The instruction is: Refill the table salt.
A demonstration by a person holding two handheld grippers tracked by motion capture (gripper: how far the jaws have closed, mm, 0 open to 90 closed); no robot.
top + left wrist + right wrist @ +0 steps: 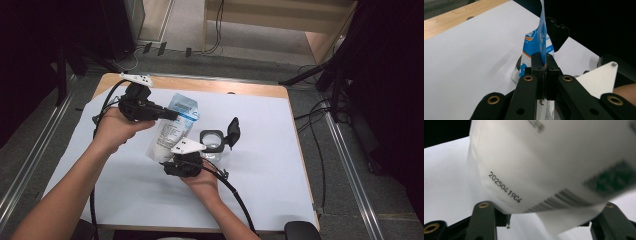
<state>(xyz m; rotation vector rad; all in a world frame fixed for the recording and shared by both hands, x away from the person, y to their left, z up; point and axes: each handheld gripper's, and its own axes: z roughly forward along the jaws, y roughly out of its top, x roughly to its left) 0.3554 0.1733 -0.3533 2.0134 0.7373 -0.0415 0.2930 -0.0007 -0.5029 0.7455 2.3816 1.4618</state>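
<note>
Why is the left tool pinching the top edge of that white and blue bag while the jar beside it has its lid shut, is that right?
Not quite: the jar stands open, its black lid flipped up, as the high view shows. The rest holds: the left tool pinches the top edge of the white and blue bag.

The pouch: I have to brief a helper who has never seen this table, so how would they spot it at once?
On the white sheet covering the table, look left of the clear jar with its black flip lid. The pouch is held tilted there, its top edge pinched in the left hand-held gripper. It is the one soft white pack with blue printing.
</note>
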